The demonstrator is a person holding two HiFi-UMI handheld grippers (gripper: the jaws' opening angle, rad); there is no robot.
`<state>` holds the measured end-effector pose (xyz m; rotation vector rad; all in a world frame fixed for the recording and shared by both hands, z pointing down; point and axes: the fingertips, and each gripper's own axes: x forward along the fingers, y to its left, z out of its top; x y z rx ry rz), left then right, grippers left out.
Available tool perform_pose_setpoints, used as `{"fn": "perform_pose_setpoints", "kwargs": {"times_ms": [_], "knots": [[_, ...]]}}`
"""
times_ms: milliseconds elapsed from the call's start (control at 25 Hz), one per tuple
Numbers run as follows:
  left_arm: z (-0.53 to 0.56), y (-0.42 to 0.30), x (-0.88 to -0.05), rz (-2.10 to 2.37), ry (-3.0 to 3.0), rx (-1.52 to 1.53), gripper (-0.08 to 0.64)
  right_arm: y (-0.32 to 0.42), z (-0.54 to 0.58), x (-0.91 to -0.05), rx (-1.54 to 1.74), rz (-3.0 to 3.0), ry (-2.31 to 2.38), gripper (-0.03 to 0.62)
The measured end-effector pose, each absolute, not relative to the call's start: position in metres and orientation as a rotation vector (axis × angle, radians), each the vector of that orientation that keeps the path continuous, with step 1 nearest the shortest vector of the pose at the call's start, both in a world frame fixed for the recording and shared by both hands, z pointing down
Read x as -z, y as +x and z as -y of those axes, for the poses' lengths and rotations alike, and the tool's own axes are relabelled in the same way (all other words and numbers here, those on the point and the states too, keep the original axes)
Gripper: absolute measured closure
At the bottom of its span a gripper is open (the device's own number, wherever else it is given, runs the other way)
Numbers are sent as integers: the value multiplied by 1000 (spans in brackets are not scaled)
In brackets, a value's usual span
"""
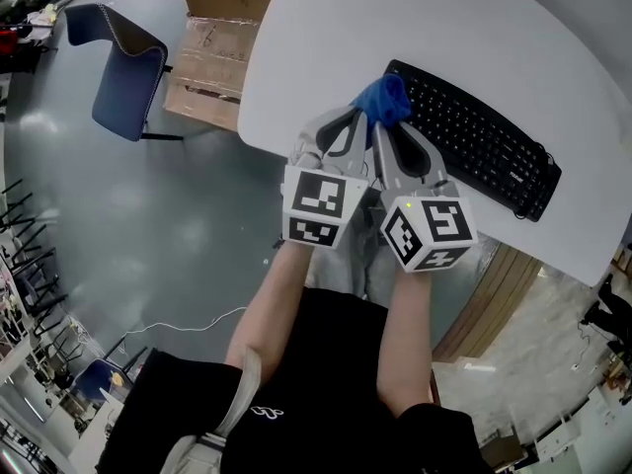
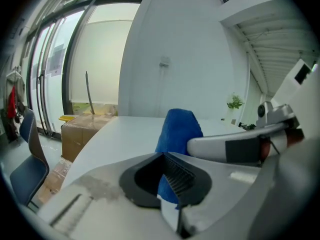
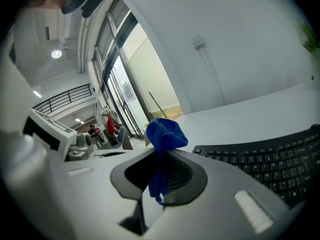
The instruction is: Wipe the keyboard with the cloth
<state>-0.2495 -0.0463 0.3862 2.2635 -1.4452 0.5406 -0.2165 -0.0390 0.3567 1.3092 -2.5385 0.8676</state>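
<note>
A blue cloth (image 1: 386, 97) is bunched up just above the left end of the black keyboard (image 1: 479, 141), which lies slantwise on the white table (image 1: 326, 38). Both grippers are side by side at the table's near edge, each pinching the cloth. My left gripper (image 1: 355, 118) is shut on the cloth (image 2: 178, 126) with its jaws closed round a fold (image 2: 167, 159). My right gripper (image 1: 383, 126) is shut on the cloth (image 3: 162, 131) too, a strip of it hanging down between the jaws. The keyboard (image 3: 270, 156) stretches off to the right of the right gripper (image 3: 161, 156).
A blue chair (image 1: 123, 62) stands on the grey floor to the left, with cardboard boxes (image 1: 212, 52) beside the table's left edge. A white cable (image 1: 188, 324) lies on the floor. The person's arms and black top fill the lower middle.
</note>
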Motion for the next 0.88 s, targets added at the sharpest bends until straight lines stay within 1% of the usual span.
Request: {"fn": "perform_pose_setpoints", "kwargs": {"times_ms": [400,880], "knots": [[52,-214,-414,1350,2324,-707,574,-188,38,-394,-952,2450,1390,554],[42,-150,-439,1261,2315,-776,574,-124,29,-418,-1065,2395,1490,555]]}}
